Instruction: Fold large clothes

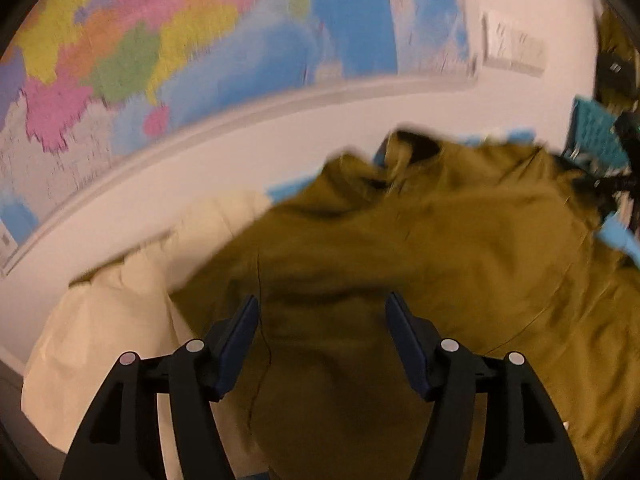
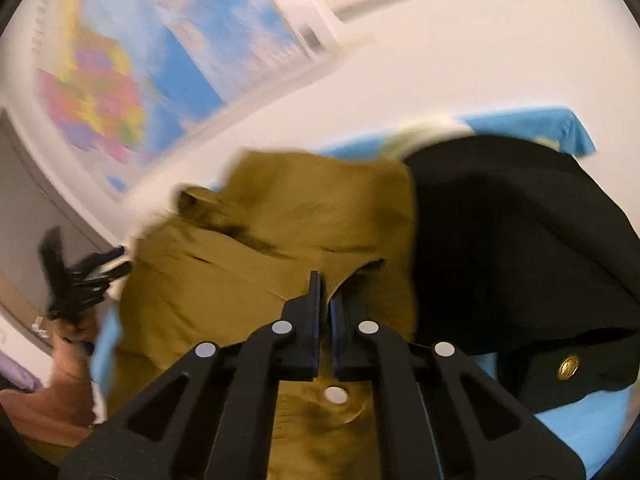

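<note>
Olive-green cloth, one big shirt, lies crumpled on the blue table cover under my left tongs, which stand apart and hold nothing. One cream cloth lies beside it. My right tongs are pinched together on the shirt's edge, next to one black jacket with one gold button.

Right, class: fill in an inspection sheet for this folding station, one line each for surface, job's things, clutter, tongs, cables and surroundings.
Surface: blue cover, mostly hidden by clothes.
Job's things: olive garment, crumpled; black jacket with a gold button beside it; cream cloth on the other side.
Clutter: teal basket at the edge.
Tongs: left tongs open over the olive garment; right tongs shut on an olive fold.
Cables: nothing seen.
Surroundings: white wall, coloured map.
</note>
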{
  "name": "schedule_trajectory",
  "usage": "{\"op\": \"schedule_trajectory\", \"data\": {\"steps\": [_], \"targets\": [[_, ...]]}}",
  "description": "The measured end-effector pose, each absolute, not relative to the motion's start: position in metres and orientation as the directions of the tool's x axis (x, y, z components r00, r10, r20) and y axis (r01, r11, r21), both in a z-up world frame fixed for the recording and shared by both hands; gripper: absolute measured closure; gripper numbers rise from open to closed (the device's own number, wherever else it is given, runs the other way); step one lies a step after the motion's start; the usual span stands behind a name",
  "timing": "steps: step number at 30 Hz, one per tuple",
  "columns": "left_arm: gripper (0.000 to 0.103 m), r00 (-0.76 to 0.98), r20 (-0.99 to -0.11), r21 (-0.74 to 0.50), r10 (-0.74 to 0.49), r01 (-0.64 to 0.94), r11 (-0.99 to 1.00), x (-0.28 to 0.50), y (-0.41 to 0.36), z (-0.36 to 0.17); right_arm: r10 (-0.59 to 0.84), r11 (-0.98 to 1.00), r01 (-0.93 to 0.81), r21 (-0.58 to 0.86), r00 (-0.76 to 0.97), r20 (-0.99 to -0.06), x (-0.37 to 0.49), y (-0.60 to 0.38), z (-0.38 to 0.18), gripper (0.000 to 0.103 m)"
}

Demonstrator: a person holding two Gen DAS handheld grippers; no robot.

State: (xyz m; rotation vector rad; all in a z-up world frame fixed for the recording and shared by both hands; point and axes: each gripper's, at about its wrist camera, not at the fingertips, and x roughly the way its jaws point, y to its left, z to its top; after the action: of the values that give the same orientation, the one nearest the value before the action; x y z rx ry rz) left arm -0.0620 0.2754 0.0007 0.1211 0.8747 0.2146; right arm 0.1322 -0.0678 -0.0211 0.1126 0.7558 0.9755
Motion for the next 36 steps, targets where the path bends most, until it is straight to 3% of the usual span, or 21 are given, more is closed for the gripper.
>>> {"op": "schedule_trajectory", "data": {"steps": [2,4,5,9,12,18,22,23,26,31,36], "targets": [[0.032,0.586,-0.759,0.233,0.283,-0.162,0.959,-0.057,0.28,-0.016,0.763,0.6,-0.69,0.405,0.341,-0.548,0.136,-0.068,-0.028,0.088],[0.03,0.575,-0.771,0.21,0.274,-0.177,0.962,-0.058,0.287,-0.024,0.747,0.626,-0.68,0.382,0.383,-0.543,0.13,-0.077,-0.028,0.061],[0.03,0.577,-0.77,0.202,0.272,-0.184,0.962,-0.058,0.288,-0.025,0.734,0.644,-0.674,0.362,0.412,-0.539,0.127,-0.081,-0.025,0.058],[0.03,0.579,-0.764,0.203,0.284,-0.201,0.958,-0.06,0.286,-0.02,0.741,0.646,-0.715,0.267,0.503,-0.446,0.087,-0.1,-0.004,0.058],[0.03,0.582,-0.762,0.197,0.285,-0.211,0.957,-0.062,0.284,-0.02,0.791,0.558,-0.804,0.203,0.443,-0.422,0.059,-0.081,0.006,0.058],[0.027,0.585,-0.75,0.219,0.31,-0.223,0.95,-0.059,0.283,-0.027,0.745,0.498,-0.856,0.141,0.339,-0.574,0.073,-0.004,-0.029,0.062],[0.025,0.599,-0.734,0.231,0.32,-0.223,0.947,-0.057,0.282,-0.032,0.725,0.526,-0.822,0.217,0.3,-0.621,0.1,0.011,-0.048,0.067],[0.025,0.606,-0.73,0.222,0.315,-0.225,0.949,-0.06,0.283,-0.031,0.737,0.52,-0.821,0.236,0.292,-0.61,0.098,0.006,-0.044,0.066],[0.025,0.637,-0.716,0.177,0.284,-0.228,0.957,-0.074,0.284,-0.021,0.77,0.504,-0.83,0.239,0.306,-0.56,0.08,-0.015,-0.029,0.048],[0.02,0.715,-0.674,0.067,0.185,-0.19,0.979,-0.128,0.282,0.005,0.808,0.489,-0.827,0.277,0.309,-0.502,0.045,-0.067,-0.023,0.04],[0.018,0.696,-0.712,-0.051,0.086,-0.173,0.984,-0.177,0.283,-0.005,0.817,0.526,-0.769,0.363,0.339,-0.466,0.017,-0.125,-0.042,0.033]]}}
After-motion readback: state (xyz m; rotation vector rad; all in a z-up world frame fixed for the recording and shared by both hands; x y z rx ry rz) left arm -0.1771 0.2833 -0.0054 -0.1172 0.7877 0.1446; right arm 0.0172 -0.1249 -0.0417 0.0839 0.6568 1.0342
